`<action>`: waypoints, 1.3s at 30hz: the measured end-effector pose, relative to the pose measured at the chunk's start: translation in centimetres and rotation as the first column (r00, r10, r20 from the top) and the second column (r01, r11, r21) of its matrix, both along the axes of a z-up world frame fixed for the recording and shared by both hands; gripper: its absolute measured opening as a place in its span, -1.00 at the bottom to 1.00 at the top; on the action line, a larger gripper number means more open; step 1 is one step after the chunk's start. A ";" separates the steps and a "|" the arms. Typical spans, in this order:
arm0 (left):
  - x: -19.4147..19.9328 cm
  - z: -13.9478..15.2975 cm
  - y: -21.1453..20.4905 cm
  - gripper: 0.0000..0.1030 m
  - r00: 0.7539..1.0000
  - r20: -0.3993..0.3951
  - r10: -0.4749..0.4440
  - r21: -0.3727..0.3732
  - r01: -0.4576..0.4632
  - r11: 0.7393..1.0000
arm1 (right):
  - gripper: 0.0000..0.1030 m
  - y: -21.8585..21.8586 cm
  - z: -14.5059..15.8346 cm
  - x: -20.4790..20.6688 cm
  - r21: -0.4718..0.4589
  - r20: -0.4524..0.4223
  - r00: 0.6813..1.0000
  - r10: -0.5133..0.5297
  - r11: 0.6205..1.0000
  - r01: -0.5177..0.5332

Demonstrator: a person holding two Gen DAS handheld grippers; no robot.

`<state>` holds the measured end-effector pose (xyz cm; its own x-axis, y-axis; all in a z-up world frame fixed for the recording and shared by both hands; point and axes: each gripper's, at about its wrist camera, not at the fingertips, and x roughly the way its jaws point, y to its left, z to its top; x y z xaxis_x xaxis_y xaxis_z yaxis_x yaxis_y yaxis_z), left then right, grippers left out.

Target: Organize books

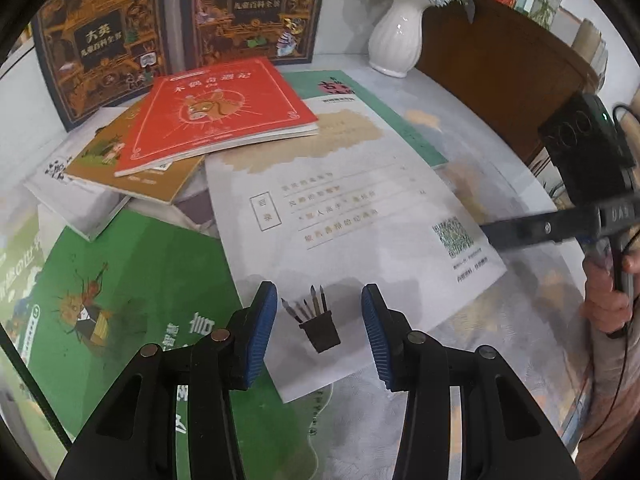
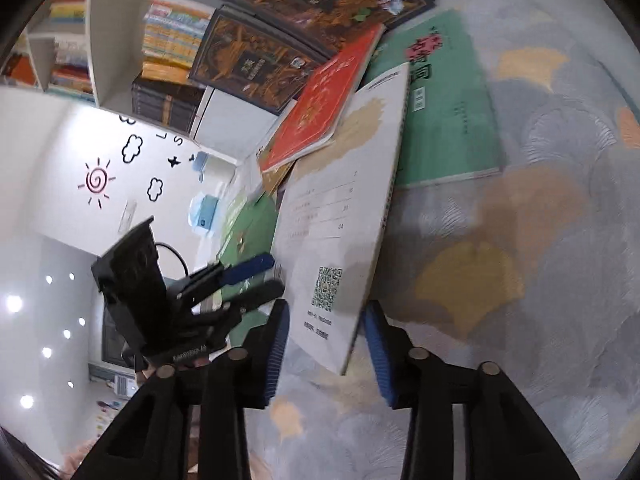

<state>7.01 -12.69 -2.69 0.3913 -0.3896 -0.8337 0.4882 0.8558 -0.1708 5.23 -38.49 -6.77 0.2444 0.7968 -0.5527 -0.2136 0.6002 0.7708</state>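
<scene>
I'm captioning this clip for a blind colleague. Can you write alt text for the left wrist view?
The left gripper hovers open above a white book with a QR code, lying on a grey patterned table among scattered red and green books.

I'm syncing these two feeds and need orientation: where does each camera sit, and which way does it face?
Left wrist: behind the left gripper, aimed down at the white book; the right gripper and a hand show.
Right wrist: behind the right gripper, its fingers either side of that white book's corner; the left gripper shows.
Shared: white book, red book.
</scene>
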 end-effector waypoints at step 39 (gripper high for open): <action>-17.4 -1.1 18.2 -0.17 0.979 -0.122 0.165 -0.203 -0.187 0.961 | 0.03 21.7 5.6 -13.5 -0.521 0.186 0.962 0.202 0.850 -0.077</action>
